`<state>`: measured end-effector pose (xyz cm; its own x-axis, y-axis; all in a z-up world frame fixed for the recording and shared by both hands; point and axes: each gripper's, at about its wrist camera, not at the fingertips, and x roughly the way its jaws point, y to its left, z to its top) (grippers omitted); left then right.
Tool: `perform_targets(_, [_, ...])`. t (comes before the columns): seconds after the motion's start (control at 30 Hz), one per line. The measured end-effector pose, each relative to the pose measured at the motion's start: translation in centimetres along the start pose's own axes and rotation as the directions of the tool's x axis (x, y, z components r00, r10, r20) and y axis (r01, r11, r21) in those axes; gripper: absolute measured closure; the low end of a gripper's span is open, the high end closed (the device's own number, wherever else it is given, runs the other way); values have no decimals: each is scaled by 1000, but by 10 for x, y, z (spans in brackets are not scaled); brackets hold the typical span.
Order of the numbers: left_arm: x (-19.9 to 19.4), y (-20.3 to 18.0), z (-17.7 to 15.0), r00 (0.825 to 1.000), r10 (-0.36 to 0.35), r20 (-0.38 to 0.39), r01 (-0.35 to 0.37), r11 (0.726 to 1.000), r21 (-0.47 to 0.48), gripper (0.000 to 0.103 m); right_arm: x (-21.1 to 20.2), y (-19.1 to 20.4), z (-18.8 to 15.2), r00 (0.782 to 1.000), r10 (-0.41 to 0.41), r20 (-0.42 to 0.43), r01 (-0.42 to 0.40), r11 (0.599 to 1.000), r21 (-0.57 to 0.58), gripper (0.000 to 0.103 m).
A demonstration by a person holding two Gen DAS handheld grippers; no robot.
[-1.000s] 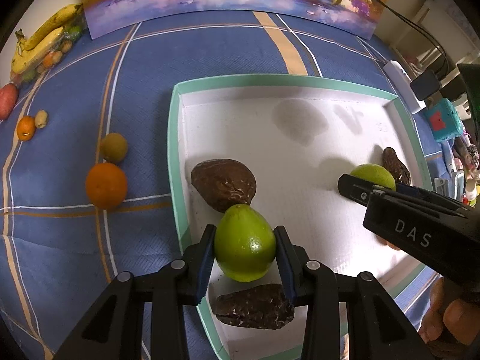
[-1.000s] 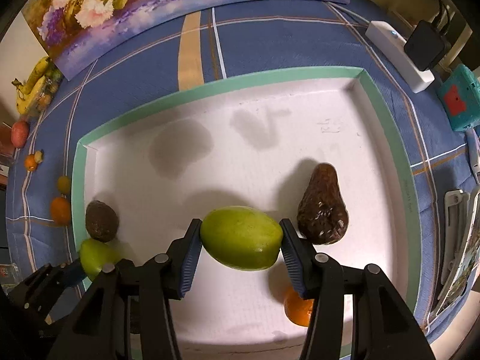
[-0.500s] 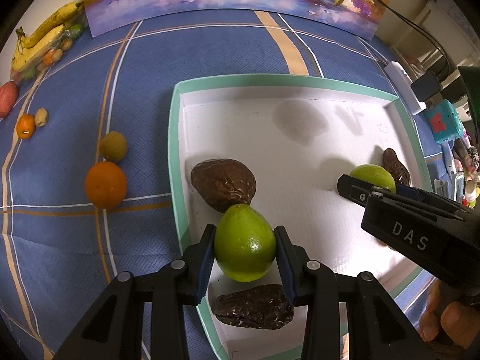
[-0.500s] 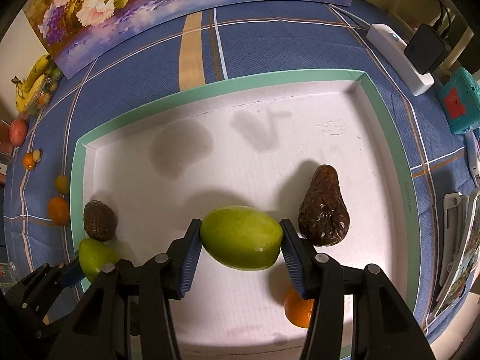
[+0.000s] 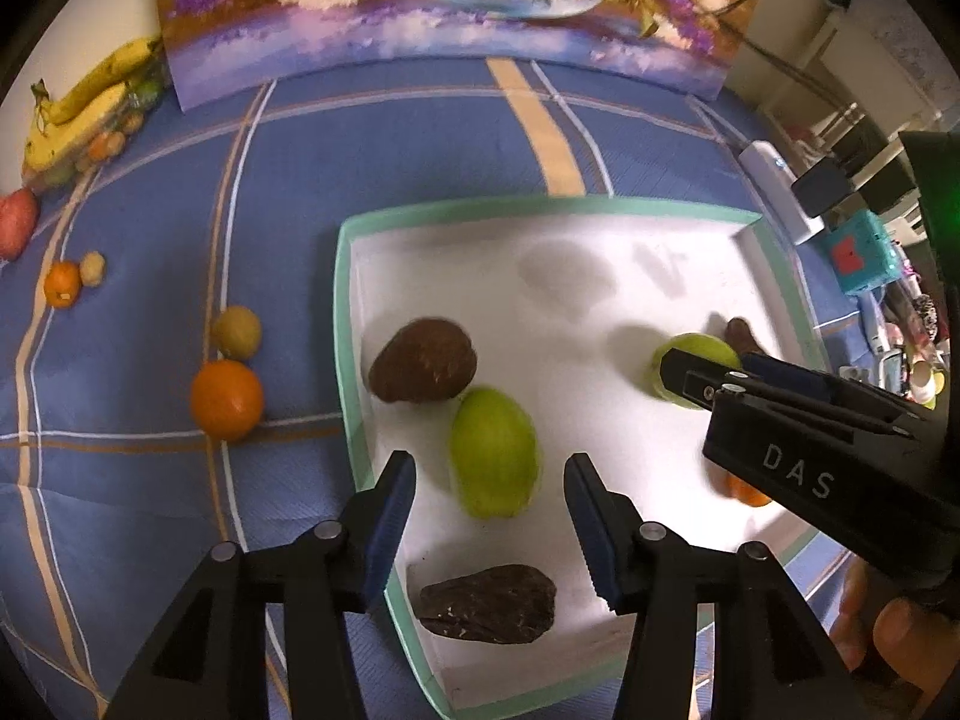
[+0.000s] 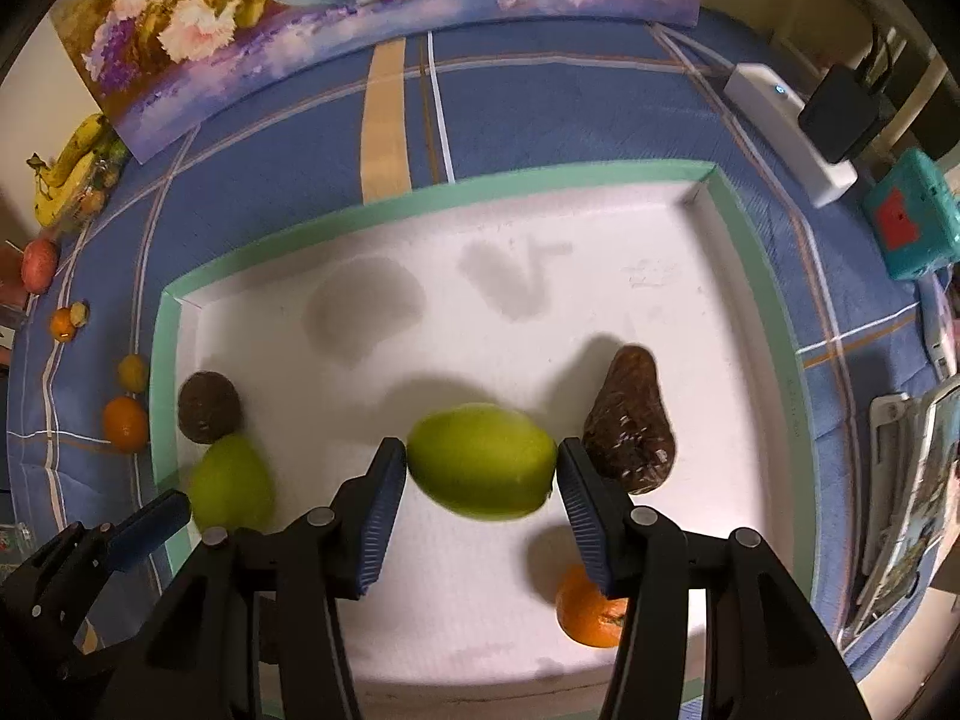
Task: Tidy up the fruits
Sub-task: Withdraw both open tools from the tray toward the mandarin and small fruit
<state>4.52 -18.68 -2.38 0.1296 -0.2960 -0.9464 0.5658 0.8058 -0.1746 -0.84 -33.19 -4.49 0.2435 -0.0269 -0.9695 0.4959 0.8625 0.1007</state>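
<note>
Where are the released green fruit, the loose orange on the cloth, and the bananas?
Green fruit (image 5: 493, 461): left wrist view, middle of its skin.
Orange (image 5: 227, 400): left wrist view, centre of its peel.
Bananas (image 5: 84, 111): left wrist view, middle of the bunch.

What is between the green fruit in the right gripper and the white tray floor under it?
Nothing visible. The right gripper grips the green fruit over bare tray floor; the dark avocado lies to its right and the orange nearer the camera, both off to the side.
</note>
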Motion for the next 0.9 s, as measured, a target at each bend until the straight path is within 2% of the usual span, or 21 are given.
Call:
perform_targets(0.5, [-55, 28, 14, 990, -25, 135, 35, 997, -75, 48, -81, -4, 4, 981, 17, 191, -15, 1000, -13, 49])
perform_targets(0.9, [-82, 83, 14, 978, 12, 208, 34, 975, -219, 48, -89, -2, 5, 977, 29, 212, -27, 1000, -14, 50])
